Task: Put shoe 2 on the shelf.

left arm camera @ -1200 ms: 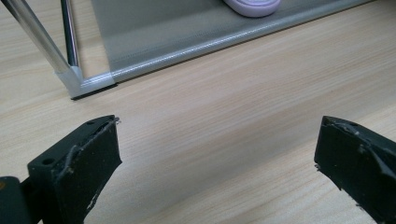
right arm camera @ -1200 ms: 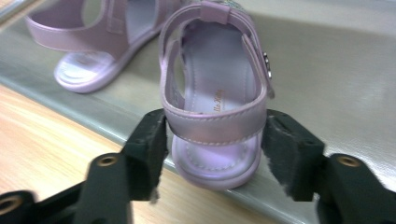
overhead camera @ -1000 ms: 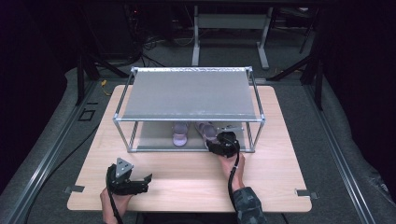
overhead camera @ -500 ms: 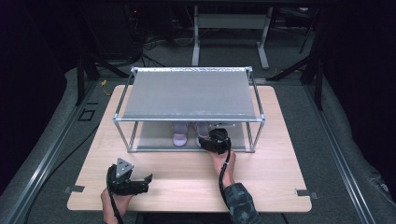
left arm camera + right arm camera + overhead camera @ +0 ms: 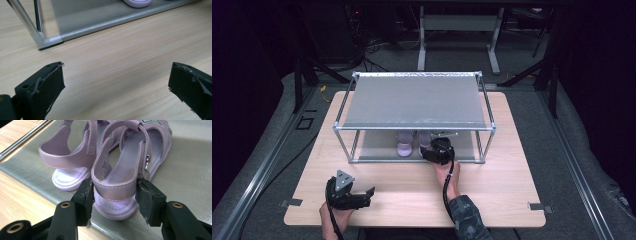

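Two lilac sandals stand side by side on the grey lower shelf (image 5: pixel 190 167) of a metal-framed shoe rack (image 5: pixel 412 102). In the right gripper view, my right gripper (image 5: pixel 115 192) has a jaw on each side of the heel of the nearer sandal (image 5: pixel 117 177), pressing on it. That sandal rests on the shelf, close to the other sandal (image 5: pixel 67 160). In the high view the right gripper (image 5: pixel 437 150) reaches in at the rack's front edge. My left gripper (image 5: pixel 369 196) lies near the table's front left, open (image 5: pixel 116 80), with bare wood between its jaws.
The rack's top shelf covers most of the lower one from above. Its front left corner post (image 5: pixel 37 37) stands ahead of the left gripper, with a sandal's toe (image 5: pixel 137 2) beyond it. The wooden table (image 5: pixel 507 190) has free room in front of the rack.
My right gripper has moved a little to the left along the rack's front, bringing the held sandal up beside the other one. The left gripper has stayed put.
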Demonstrator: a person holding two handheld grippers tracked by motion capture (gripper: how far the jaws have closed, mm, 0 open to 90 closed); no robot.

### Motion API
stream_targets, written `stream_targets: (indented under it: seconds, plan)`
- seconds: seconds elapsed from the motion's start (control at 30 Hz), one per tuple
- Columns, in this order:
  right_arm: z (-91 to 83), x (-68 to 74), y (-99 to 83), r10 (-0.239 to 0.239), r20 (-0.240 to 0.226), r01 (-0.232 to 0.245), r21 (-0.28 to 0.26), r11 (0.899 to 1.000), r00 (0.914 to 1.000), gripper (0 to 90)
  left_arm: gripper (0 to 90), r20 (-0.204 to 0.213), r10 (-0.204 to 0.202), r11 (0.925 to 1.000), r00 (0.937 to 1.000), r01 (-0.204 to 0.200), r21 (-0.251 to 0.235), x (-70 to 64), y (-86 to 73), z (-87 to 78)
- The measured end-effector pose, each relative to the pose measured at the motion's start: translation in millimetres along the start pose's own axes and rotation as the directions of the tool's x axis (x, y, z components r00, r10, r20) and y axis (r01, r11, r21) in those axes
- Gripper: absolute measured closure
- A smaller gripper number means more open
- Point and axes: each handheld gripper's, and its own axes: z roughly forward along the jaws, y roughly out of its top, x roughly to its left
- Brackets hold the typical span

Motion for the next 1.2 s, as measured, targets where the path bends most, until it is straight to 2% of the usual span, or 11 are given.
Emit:
stream_targets:
  seconds: [0.1,0.13,0.17,0.2,0.23,0.3,0.43,0.47,0.67,0.93,1.2]
  plan:
    - [1.0,4.1,0.1,-0.024,0.012,0.024,-0.006,1.000,0.9996,48.2,0.0,0.002,0.003,1.0000,1.0000,-0.003,-0.003,-1.0,0.8,0.2]
    - [1.7,4.4,0.5,-0.036,-0.045,0.035,-0.015,0.999,0.9984,47.9,0.0,0.003,0.004,1.0000,1.0000,-0.004,-0.002,-1.0,1.0,0.3]
    - [1.6,6.0,0.8,-0.042,-0.027,0.041,-0.012,0.999,0.9988,47.5,0.0,0.003,0.004,1.0000,1.0000,-0.004,0.001,-1.0,1.4,0.2]
    - [0.3,9.5,1.7,-0.051,0.060,0.051,0.009,0.999,0.9969,47.1,0.0,0.004,0.005,1.0000,1.0000,-0.005,0.001,-0.8,1.7,-0.2]
    - [-0.2,10.1,1.8,-0.060,0.079,0.059,0.009,0.998,0.9951,46.8,0.0,0.003,0.005,1.0000,1.0000,-0.005,0.000,-0.7,1.8,-0.6]
    - [0.5,8.1,1.7,-0.051,0.034,0.051,0.006,0.999,0.9981,46.5,0.0,0.001,0.005,1.0000,1.0000,-0.005,0.001,-0.5,1.9,-0.8]
    - [-0.4,4.5,0.9,-0.037,0.028,0.036,0.012,0.999,0.9989,43.7,0.0,0.000,0.005,1.0000,1.0000,-0.005,0.002,-0.3,1.4,-0.9]
    - [-0.2,3.6,0.9,-0.042,0.011,0.042,0.014,0.999,0.9991,41.8,0.0,0.000,0.005,1.0000,1.0000,-0.005,0.004,-0.2,1.3,-0.9]
    - [-8.7,3.5,0.9,-0.048,0.026,0.047,0.026,0.999,0.9985,22.6,0.0,-0.004,0.004,1.0000,1.0000,-0.004,0.000,1.3,2.2,-2.8]
    - [-43.2,4.2,-4.3,-0.074,0.024,0.074,0.017,0.997,0.9970,14.4,0.0,-0.010,0.005,1.0000,0.9999,-0.005,-0.002,4.5,4.6,-5.4]
    - [-102.8,-14.3,-33.8,-0.122,0.052,0.123,-0.015,0.992,0.9912,9.9,0.0,-0.018,-0.005,1.0000,0.9998,0.005,-0.002,6.5,1.2,-5.2]
